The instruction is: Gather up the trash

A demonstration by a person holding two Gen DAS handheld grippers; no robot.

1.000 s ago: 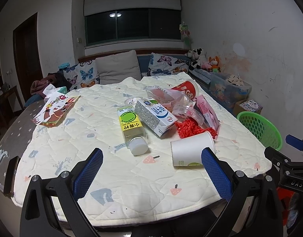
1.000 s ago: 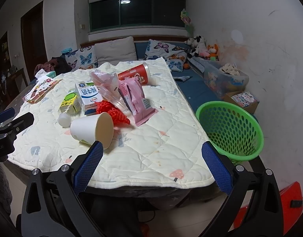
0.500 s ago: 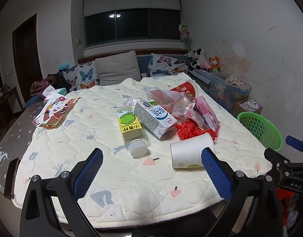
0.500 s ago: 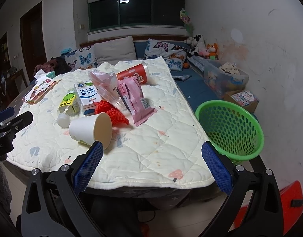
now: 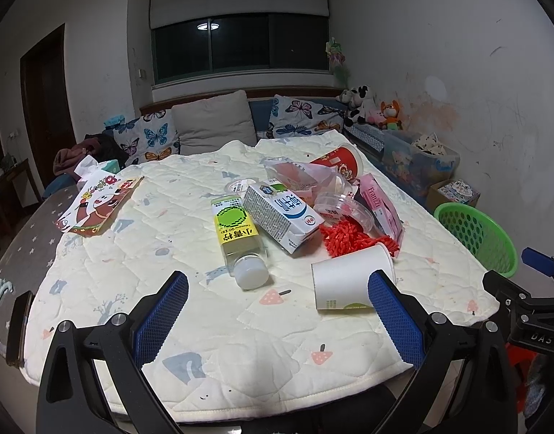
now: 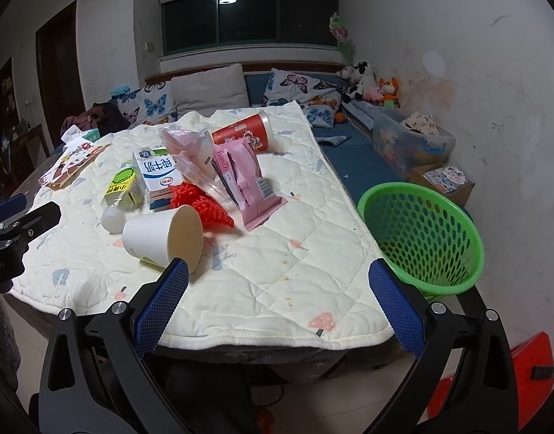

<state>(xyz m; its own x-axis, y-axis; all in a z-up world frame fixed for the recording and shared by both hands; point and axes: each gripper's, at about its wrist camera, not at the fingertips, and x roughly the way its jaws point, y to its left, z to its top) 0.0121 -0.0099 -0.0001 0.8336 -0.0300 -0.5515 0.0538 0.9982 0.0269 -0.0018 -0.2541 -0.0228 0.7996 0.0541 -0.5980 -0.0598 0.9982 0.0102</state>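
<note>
Here, left gripper (image 5: 277, 320) and right gripper (image 6: 277, 305) spread wide, empty, green basket (image 6: 421, 238) beside quilt edge (image 6: 277, 340).

"Franzzi" on pink wrapper (image 5: 381, 204), "纯牛奶" on milk carton (image 6: 157, 175), "小青柠" on bottle (image 5: 237, 233)
</note>
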